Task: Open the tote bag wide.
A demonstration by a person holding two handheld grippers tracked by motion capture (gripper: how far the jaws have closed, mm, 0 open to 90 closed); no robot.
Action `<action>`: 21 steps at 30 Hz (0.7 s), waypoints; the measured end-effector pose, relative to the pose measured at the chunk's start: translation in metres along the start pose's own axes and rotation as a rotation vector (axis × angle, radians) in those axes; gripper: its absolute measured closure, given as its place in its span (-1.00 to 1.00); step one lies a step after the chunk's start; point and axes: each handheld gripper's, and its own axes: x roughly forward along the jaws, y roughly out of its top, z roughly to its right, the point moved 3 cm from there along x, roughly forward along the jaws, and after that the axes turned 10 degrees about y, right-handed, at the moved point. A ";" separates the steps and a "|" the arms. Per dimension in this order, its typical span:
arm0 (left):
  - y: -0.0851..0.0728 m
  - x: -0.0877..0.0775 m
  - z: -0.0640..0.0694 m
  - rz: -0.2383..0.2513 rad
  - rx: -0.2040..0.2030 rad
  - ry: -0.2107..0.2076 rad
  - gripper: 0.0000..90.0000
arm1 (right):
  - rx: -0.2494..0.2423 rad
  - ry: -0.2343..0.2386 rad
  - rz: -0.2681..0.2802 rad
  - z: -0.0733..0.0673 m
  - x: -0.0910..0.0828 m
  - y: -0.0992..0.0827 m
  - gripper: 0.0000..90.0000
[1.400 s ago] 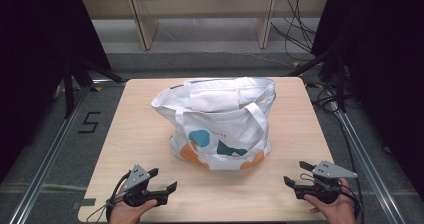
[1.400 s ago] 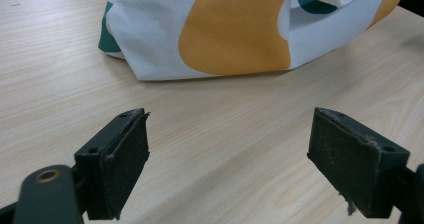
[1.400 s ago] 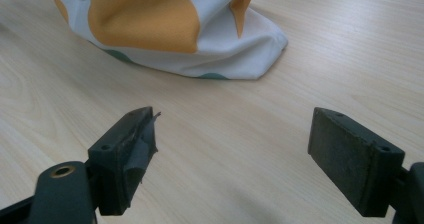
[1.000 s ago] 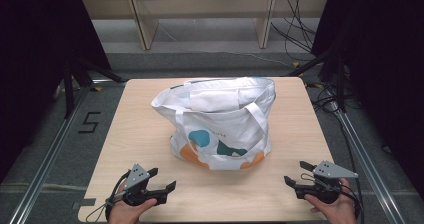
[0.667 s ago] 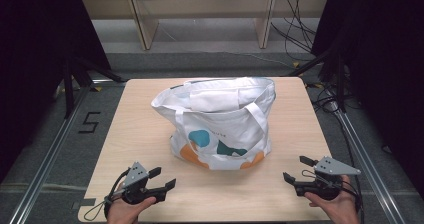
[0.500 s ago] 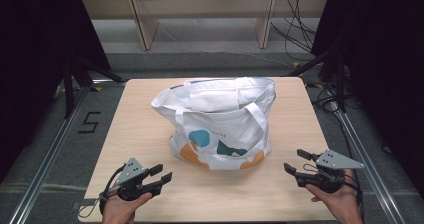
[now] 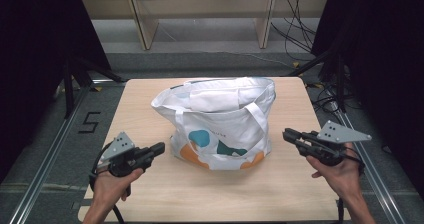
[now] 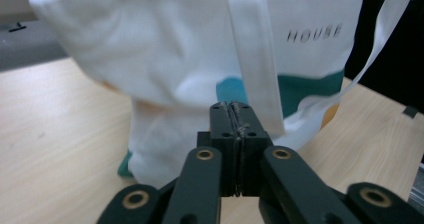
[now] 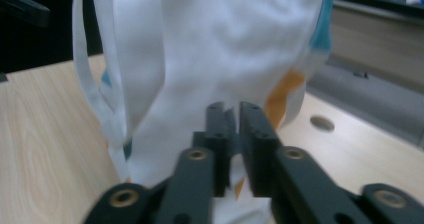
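Note:
A white tote bag (image 7: 220, 121) with teal and orange shapes stands open-topped in the middle of the wooden table (image 7: 300, 184). My left gripper (image 7: 160, 148) is held just left of the bag's lower corner, pointing at it. Its jaws are shut with nothing between them, and the bag's handle strap (image 8: 252, 59) hangs right behind the left gripper (image 8: 233, 106). My right gripper (image 7: 287, 134) is level with the bag's right side, a short gap away. The right gripper (image 9: 231, 108) shows a narrow slit between its jaws, empty, with the bag (image 9: 215, 44) close in front.
The bag's word "HOUSE" (image 8: 314, 32) faces the left gripper. A wooden shelf frame (image 7: 200, 14) stands beyond the table. Cables (image 7: 295, 29) lie on the floor at the back right. A metal rail (image 7: 45, 154) runs along the floor to the left.
Both hands have moved forward from the table's front edge toward the bag. The left jaws, apart earlier, have come together, and the right jaws have narrowed to a slit.

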 end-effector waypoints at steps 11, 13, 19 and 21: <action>0.067 0.012 -0.010 0.045 0.049 0.020 0.99 | -0.091 -0.002 0.015 0.021 0.017 0.064 1.00; 0.078 0.018 -0.009 0.042 0.057 0.019 0.99 | -0.096 0.012 0.009 0.021 0.022 0.072 1.00; 0.103 0.041 -0.009 0.029 0.075 0.026 0.99 | -0.113 0.012 0.014 0.025 0.035 0.094 1.00; 0.105 0.044 -0.008 0.028 0.073 0.026 0.99 | -0.108 0.008 0.022 0.025 0.038 0.096 1.00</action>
